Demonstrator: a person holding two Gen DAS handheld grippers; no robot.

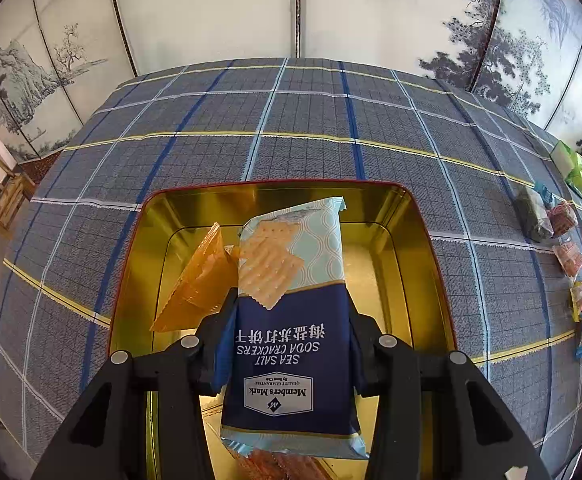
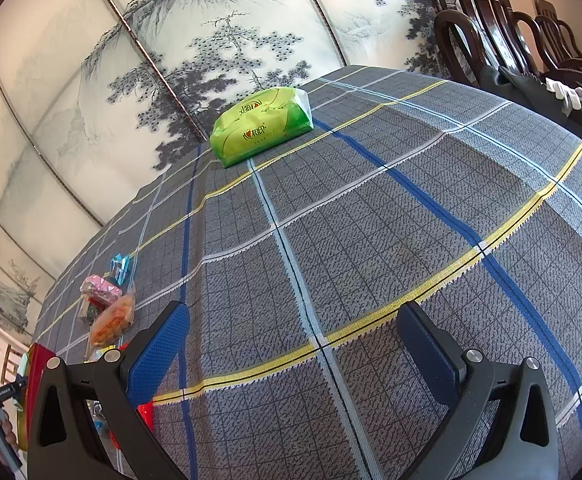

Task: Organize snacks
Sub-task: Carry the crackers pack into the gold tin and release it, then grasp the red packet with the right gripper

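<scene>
Cracker pack (image 1: 291, 320) pinched in left fingers (image 1: 227, 312) over gold tin (image 1: 419, 216), orange packet (image 1: 195, 280) beneath, right fingers (image 2: 159, 344) wide.

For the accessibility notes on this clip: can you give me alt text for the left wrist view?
The left gripper holds a blue pack of sea salt soda crackers over an open gold tin, where an orange packet already lies. The tin sits on a plaid tablecloth, with small snack packets at the right.
</scene>
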